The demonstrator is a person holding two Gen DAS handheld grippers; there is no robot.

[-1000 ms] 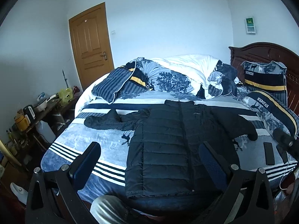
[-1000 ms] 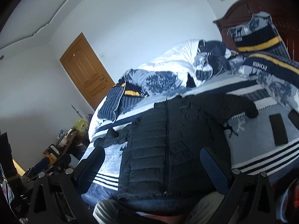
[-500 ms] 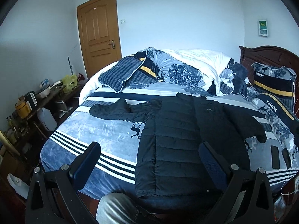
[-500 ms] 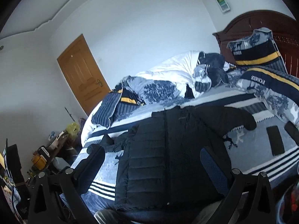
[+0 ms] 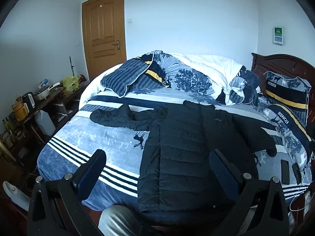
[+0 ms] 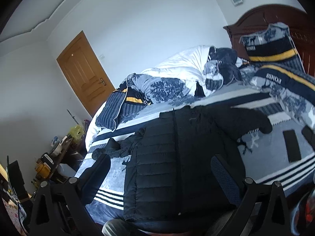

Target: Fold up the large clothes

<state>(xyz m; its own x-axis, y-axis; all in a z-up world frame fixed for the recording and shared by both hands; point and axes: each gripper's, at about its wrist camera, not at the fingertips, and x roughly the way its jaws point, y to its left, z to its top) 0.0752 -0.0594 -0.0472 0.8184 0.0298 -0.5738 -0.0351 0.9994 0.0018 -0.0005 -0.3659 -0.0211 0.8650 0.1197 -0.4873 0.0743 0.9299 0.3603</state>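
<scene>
While the black puffer jacket (image 5: pixel 189 149) lies spread flat on the bed (image 5: pixel 102 137), sleeves out to both sides, the left hand-held gripper (image 5: pixel 157 169) and right hand-held gripper (image 6: pixel 160 174) hover above its hem, both wide open and empty.

A brown panelled wooden door (image 5: pixel 104 33) stands behind a bed with a blue-and-white striped blanket (image 5: pixel 102 137), beside a cluttered dark side table (image 5: pixel 45 102), with two black phones (image 5: pixel 285 172) near the dark carved wooden headboard (image 5: pixel 283 63).

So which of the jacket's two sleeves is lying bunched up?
The sleeve pointing toward the door side; the other sleeve, toward the headboard, lies smooth and straight.
</scene>
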